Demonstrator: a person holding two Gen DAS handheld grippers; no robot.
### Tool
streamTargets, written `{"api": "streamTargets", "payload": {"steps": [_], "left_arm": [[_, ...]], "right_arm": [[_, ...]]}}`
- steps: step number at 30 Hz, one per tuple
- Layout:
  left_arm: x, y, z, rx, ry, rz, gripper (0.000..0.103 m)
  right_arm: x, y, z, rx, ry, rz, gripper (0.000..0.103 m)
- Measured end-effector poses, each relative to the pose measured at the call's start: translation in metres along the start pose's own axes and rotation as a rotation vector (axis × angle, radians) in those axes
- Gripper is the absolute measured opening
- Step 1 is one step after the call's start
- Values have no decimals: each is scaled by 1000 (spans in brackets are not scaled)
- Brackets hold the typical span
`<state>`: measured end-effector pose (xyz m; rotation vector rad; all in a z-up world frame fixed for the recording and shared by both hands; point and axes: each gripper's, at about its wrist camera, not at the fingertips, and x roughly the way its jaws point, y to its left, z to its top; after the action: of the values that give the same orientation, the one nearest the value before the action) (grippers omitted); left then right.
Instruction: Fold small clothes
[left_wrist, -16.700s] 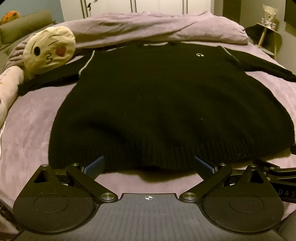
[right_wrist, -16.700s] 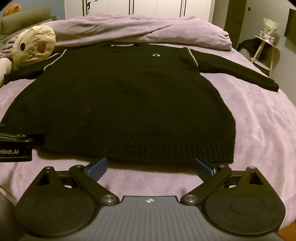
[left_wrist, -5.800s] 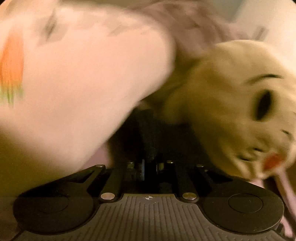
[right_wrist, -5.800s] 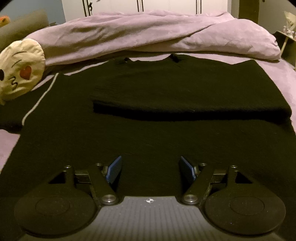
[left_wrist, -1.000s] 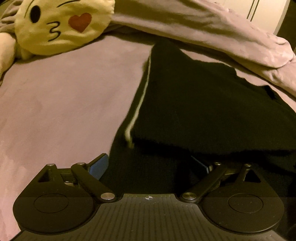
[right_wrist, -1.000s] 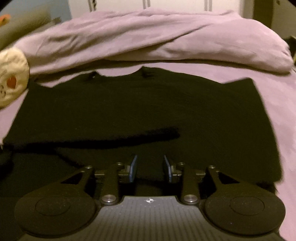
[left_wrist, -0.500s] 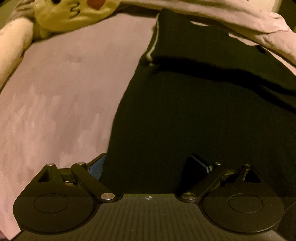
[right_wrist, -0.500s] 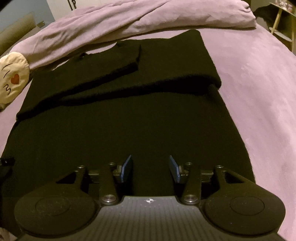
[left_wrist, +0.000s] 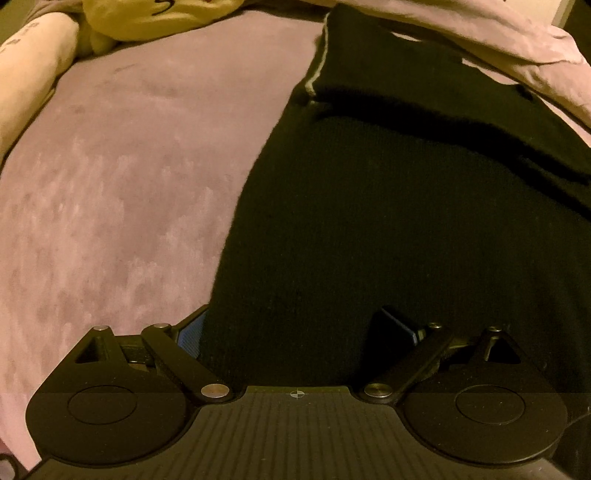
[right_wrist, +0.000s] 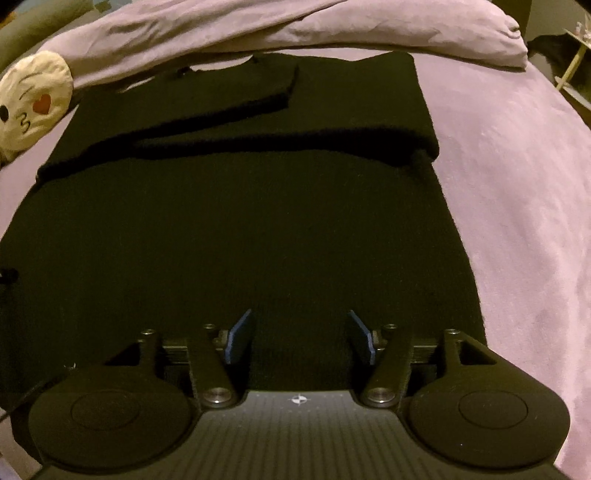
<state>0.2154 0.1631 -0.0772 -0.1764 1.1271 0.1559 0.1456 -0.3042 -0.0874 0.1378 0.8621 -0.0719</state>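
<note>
Left gripper spread wide over sweater left edge; white stripe visible only here. Right gripper parted, empty, mid-hem; emoji pillow face seen only here.

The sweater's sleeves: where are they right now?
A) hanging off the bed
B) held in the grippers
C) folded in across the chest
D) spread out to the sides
C: both sleeves lie folded inward across the upper sweater, and neither open gripper holds anything.

A bed in mauve cover is carrying a black sweater lying flat, a bunched duvet, and an emoji cushion lying at its edge.
</note>
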Motion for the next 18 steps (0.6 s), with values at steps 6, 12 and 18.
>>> {"api": "streamTargets", "payload": {"steps": [6, 12, 18], "left_arm": [[1, 0, 2, -12, 15, 5, 98], [2, -1, 0, -17, 23, 12, 99], [-3, 1, -5, -21, 40, 1, 99]], "right_arm": [[4, 1, 3, -8, 23, 2, 62], [5, 2, 2, -15, 33, -1, 63], [5, 2, 3, -16, 43, -2, 64]]}}
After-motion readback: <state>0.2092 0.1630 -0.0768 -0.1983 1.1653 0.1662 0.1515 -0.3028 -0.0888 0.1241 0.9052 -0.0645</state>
